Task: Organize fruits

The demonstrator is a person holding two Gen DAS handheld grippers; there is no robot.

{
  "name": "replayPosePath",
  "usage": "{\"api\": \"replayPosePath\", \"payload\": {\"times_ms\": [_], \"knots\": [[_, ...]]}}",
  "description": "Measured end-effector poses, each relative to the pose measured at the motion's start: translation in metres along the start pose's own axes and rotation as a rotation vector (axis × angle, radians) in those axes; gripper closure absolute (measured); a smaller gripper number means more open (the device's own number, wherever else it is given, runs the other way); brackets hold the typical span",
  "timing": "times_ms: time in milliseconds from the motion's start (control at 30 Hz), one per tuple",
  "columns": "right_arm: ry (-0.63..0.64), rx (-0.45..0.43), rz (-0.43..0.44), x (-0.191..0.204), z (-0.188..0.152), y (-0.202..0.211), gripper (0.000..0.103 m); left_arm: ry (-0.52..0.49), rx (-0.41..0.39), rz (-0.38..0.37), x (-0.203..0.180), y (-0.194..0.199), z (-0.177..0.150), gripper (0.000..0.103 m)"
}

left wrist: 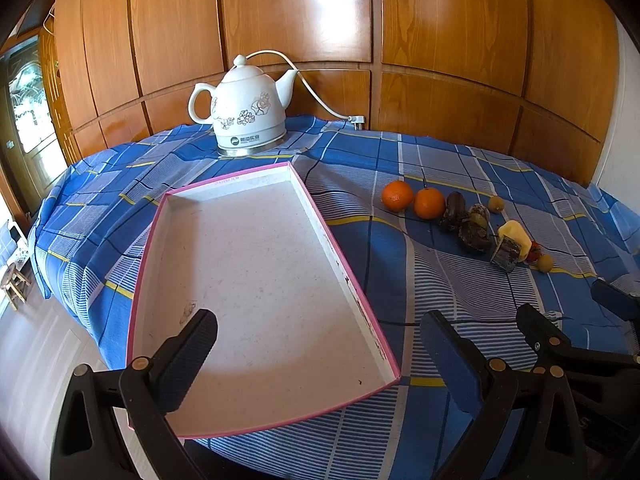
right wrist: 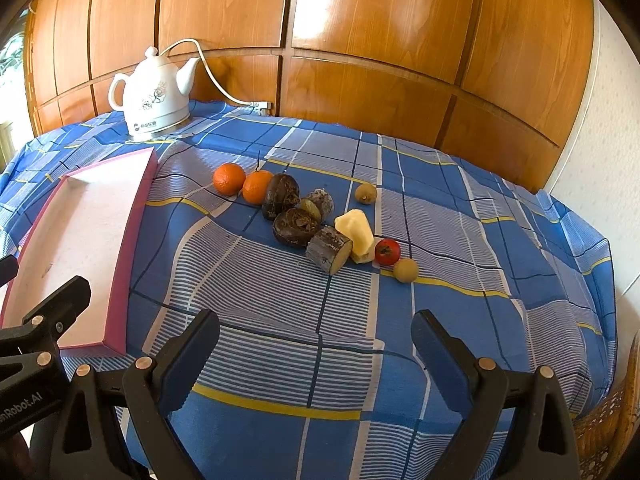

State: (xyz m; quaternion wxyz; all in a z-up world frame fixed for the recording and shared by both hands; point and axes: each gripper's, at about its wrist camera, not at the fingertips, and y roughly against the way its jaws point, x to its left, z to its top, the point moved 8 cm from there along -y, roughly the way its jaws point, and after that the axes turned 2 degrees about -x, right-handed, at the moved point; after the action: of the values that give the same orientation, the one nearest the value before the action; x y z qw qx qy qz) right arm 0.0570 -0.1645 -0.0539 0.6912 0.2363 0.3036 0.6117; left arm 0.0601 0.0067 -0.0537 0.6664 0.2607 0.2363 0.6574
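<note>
Fruits [right wrist: 312, 220] on blue plaid cloth [right wrist: 400, 340], wood-panel wall [right wrist: 360, 20].

The tray [left wrist: 256, 280] is set at frame left on the tabletop [right wrist: 460, 220], the kettle [left wrist: 250, 114] behind it, the fruits [right wrist: 304, 216] strung out rightward.

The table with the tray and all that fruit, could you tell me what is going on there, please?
A person holds a gripper in each hand above a table covered by a blue checked cloth. Both the left gripper and the right gripper have their jaws open and hold nothing. The pink-edged tray has nothing in it. The fruit lies on the cloth beside it: two oranges, dark pieces, a yellow piece, a small red fruit. A white kettle stands at the back. Sorting has not begun.
</note>
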Motion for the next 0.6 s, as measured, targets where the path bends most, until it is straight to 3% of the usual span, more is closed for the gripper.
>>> {"api": "replayPosePath", "payload": {"times_ms": [600], "knots": [[0.004, -0.006, 0.004, 0.0015, 0.0001, 0.0017, 0.005, 0.014, 0.003, -0.004, 0.0025, 0.0009, -0.0013, 0.001]]}}
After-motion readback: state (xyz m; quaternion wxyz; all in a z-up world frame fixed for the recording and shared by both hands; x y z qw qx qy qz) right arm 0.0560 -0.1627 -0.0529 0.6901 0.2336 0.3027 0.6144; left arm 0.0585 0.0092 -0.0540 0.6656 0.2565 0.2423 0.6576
